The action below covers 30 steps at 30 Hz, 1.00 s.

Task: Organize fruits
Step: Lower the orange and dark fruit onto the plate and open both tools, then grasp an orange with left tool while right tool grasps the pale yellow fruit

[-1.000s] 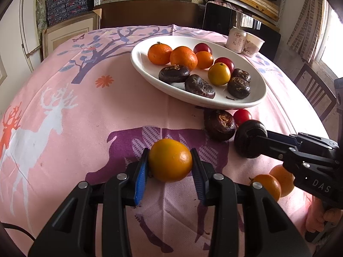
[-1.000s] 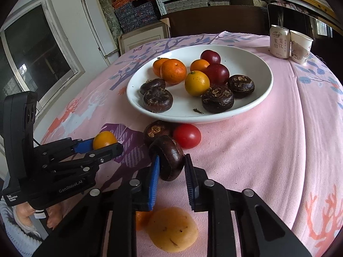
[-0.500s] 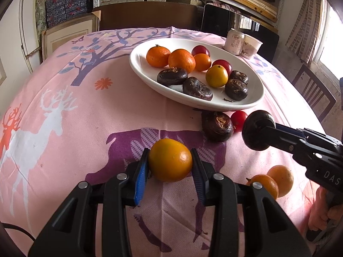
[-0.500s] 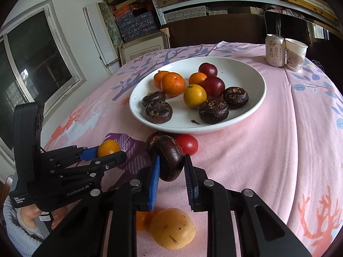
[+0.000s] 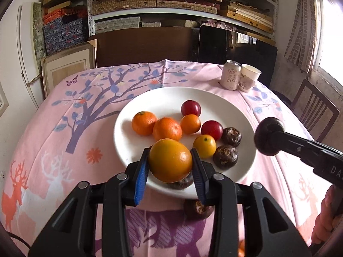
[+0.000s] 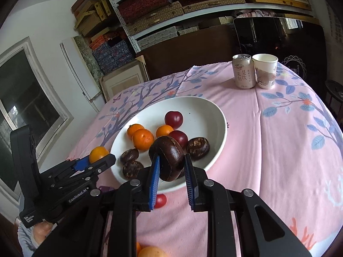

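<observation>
My left gripper (image 5: 170, 167) is shut on an orange (image 5: 170, 160) and holds it above the near rim of the white plate (image 5: 163, 98). My right gripper (image 6: 170, 169) is shut on a dark water chestnut (image 6: 168, 157), raised over the plate's (image 6: 205, 111) near edge. The plate holds several oranges, two red fruits and several water chestnuts. In the left wrist view the right gripper's chestnut (image 5: 268, 136) hangs at the plate's right side. In the right wrist view the left gripper's orange (image 6: 98, 154) is at the plate's left.
A water chestnut (image 5: 198, 208) and a red fruit (image 6: 160, 200) lie on the pink tablecloth in front of the plate. More oranges (image 6: 151, 251) lie near the table's front edge. A drink can (image 6: 243, 71) and a paper cup (image 6: 265, 70) stand at the back.
Both grippers have lifted their fruit off the cloth and moved forward to the plate. The orange now hangs over the near rim, the chestnut over the plate's edge.
</observation>
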### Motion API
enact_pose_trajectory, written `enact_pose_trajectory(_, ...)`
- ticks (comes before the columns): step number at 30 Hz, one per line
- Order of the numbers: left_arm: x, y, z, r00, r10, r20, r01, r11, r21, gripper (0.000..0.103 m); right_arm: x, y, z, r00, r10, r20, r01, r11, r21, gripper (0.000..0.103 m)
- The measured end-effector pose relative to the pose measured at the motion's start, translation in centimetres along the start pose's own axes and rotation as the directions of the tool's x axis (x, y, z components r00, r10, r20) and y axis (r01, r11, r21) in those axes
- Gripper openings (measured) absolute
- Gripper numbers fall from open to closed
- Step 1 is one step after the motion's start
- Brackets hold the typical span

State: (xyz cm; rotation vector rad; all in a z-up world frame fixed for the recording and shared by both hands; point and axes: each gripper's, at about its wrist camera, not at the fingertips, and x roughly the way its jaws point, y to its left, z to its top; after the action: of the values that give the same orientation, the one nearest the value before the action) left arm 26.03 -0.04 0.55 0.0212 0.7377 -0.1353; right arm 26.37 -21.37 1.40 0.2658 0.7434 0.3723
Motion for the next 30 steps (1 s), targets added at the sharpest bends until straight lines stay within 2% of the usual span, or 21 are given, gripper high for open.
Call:
enact_pose_trajectory(4,2.6,-1.1,0.1,1.0,0.013,-0.022,-0.012,1.0,0.024,0.038,2.9,0.0,0.5,1.0,0.019,-0.006,-0.019,1.0,0.023,0.024)
enact_pose_trajectory(5,3.1,-1.2,-0.1,0.999,0.02,-0.027,-0.019,0.999,0.034,0.042,3.6,-0.3,0.5,1.0,0.013,-0.008,-0.013,0.999,0.031,0.026)
enact_pose_trajectory(7,3.6,-1.1,-0.6,0.998,0.063,-0.018,-0.062,0.997,0.044,0.067,4.3,-0.8,0.3,1.0,-0.007,-0.02,0.007,1.0,0.028,0.036)
enact_pose_trajectory(10,3.2,-0.7,-0.9,0.995,0.104,0.011,-0.104,0.994,0.041,0.077,3.6,-1.3,0.0,1.0,-0.012,0.014,0.011,0.999,0.054,0.047)
enact_pose_trajectory(13,1.8,-0.5,-1.4,0.988,0.147,0.057,-0.149,0.988,0.035,0.09,2.9,-1.4,-0.7,0.999,-0.014,0.029,0.012,0.998,0.059,0.052)
enact_pose_trajectory(17,0.0,-0.6,-2.3,0.956,0.261,0.134,-0.268,0.962,0.042,0.094,2.3,-1.1,-1.8,0.999,-0.027,0.033,0.025,0.999,0.045,0.054)
enact_pose_trajectory(19,-1.0,-0.6,-2.6,0.946,0.285,0.157,-0.294,0.955,0.039,0.096,2.0,-0.7,-2.2,0.998,-0.042,0.042,0.041,0.999,0.021,0.057)
enact_pose_trajectory(21,-1.8,-0.3,-3.0,0.942,0.29,0.169,-0.299,0.954,0.031,0.096,1.5,-0.4,-2.6,0.997,-0.054,0.051,0.054,0.999,0.002,0.06)
enact_pose_trajectory(30,-4.0,0.5,-3.4,0.937,0.276,0.216,-0.278,0.96,-0.02,0.098,-0.5,-0.2,-4.7,0.998,-0.034,0.044,0.034,0.999,-0.013,0.062)
